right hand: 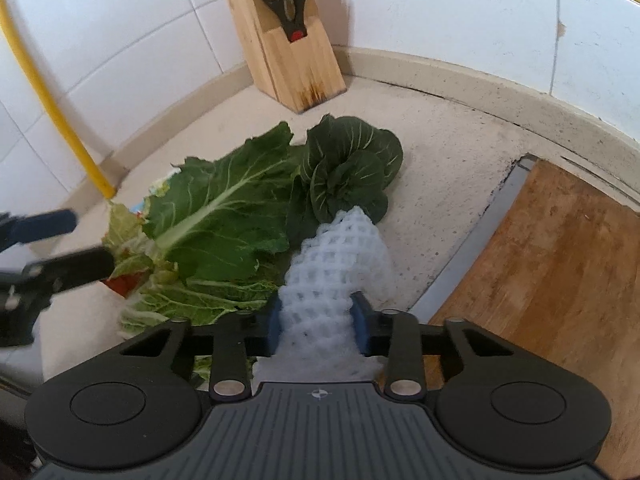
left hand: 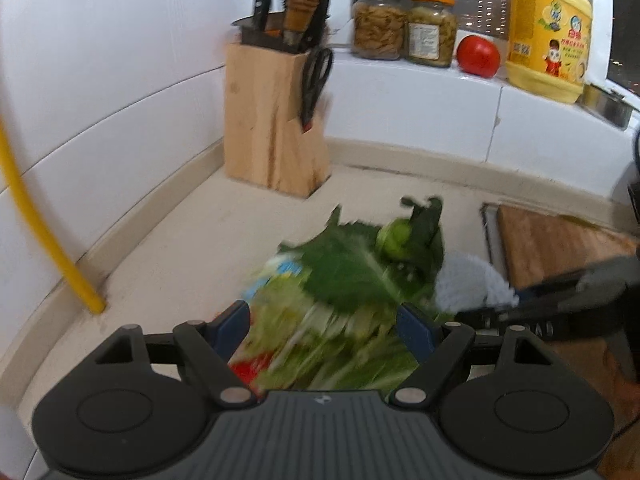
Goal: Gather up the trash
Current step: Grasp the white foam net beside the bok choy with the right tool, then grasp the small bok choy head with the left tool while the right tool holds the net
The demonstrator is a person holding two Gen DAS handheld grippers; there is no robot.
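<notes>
Right gripper (right hand: 316,326): where its blue pads meet, they pinch the white foam mesh fruit sleeve (right hand: 340,252).
Left gripper (left hand: 326,330): fingers spread wide, flanking the pile of limp green vegetable leaves (left hand: 344,280); no pressing visible.
Sleeve: lying just right of the leaves on the beige speckled countertop (right hand: 440,168).
Beyond: pale wooden knife block (right hand: 288,56); brown wooden cutting board (right hand: 540,260) to the right.

Dark green leaves (right hand: 224,216) with pale veins lie at ten o'clock of a white foam net (right hand: 340,264) with a waffle grid. The knife block (right hand: 288,56) is pale wood, the pipe (right hand: 52,112) yellow, the board (right hand: 548,272) brown.
</notes>
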